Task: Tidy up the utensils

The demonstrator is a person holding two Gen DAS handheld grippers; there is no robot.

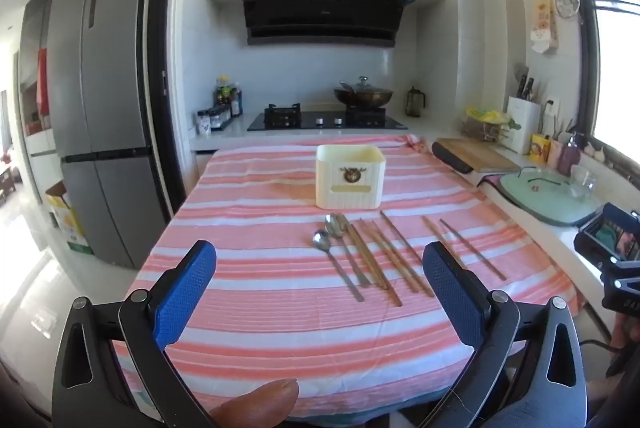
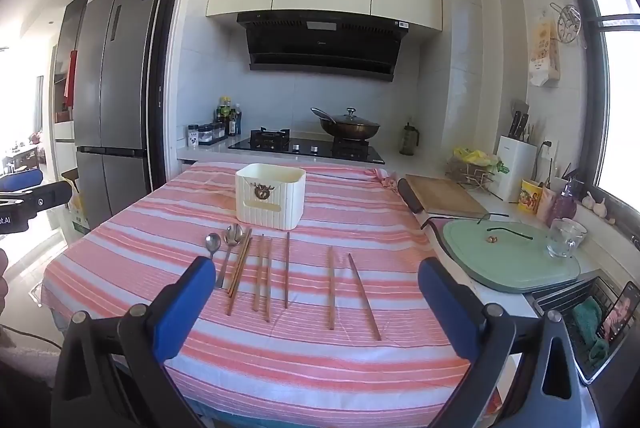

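Tablecloth edge cropped (perhaps folded)

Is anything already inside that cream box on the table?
Cannot tell: the cream box shows only its rim and outer wall, while the spoons and chopsticks all lie on the striped cloth.

"t.AI" on left gripper body
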